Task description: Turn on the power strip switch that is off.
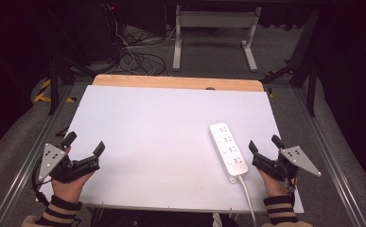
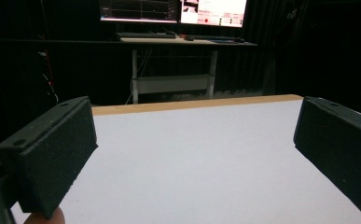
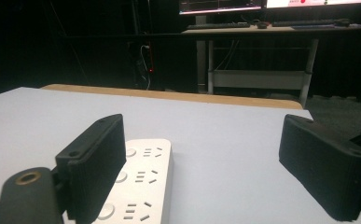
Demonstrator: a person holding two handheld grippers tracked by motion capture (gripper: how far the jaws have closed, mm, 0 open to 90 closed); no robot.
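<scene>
While both of your hands rest at the near edge of the bench, nothing is yet held. The bench is a white board with a wooden strip along its far edge. On it lies a white power strip, toward your right side, running lengthwise away from you, its cable trailing off the near edge.

Your right gripper sits just beside the power strip's near end, to its right, fingers spread wide and holding nothing. In the right gripper view the sockets of the strip show past the left finger — the strip lies beside the gap, not inside it. Your left gripper rests well apart from the strip, near the bench's left edge, fingers likewise spread and empty; only bare white surface lies between them.

This looks like the very start: the approach, with the grasp not yet made. The next move likely calls for swinging your right gripper leftward so the strip's narrow body sits between the fingers, then lowering — squarely, since the smooth casing could slip.
</scene>
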